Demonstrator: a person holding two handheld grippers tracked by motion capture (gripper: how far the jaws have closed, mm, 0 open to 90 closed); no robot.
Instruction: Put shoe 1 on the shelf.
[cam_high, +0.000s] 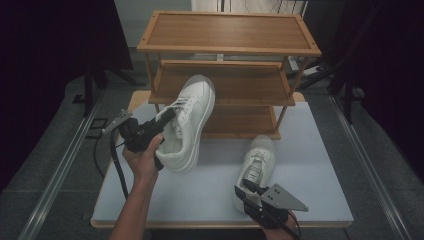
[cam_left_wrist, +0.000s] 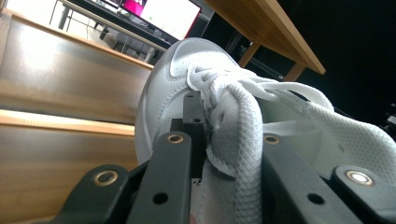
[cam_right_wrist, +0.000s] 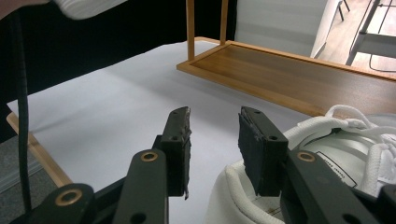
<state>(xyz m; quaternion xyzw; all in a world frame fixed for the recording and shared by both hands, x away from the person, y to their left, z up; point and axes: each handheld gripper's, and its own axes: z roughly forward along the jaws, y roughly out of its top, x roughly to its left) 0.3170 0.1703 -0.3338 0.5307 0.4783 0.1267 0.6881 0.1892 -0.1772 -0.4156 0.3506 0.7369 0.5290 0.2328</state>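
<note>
Shoe (cam_high: 187, 125), white, held off the table (cam_high: 310, 165) in front of the wooden rack (cam_high: 227, 47), toe raised toward the rack's middle shelf. Left gripper (cam_high: 167, 116) clamped on its tongue and laces at the opening. Second white shoe (cam_high: 257, 167) rests on the table just in front of the rack's bottom shelf, toe toward it. Right gripper (cam_high: 248, 187) at that shoe's heel, jaws partly apart; the heel rim lies beside one jaw, grip not visible.

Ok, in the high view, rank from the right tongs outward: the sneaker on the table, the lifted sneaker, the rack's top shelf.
1. Sneaker on the table, just ahead of the right tongs.
2. Lifted sneaker, up-left, in the left tongs.
3. Top shelf, at the back.
</note>
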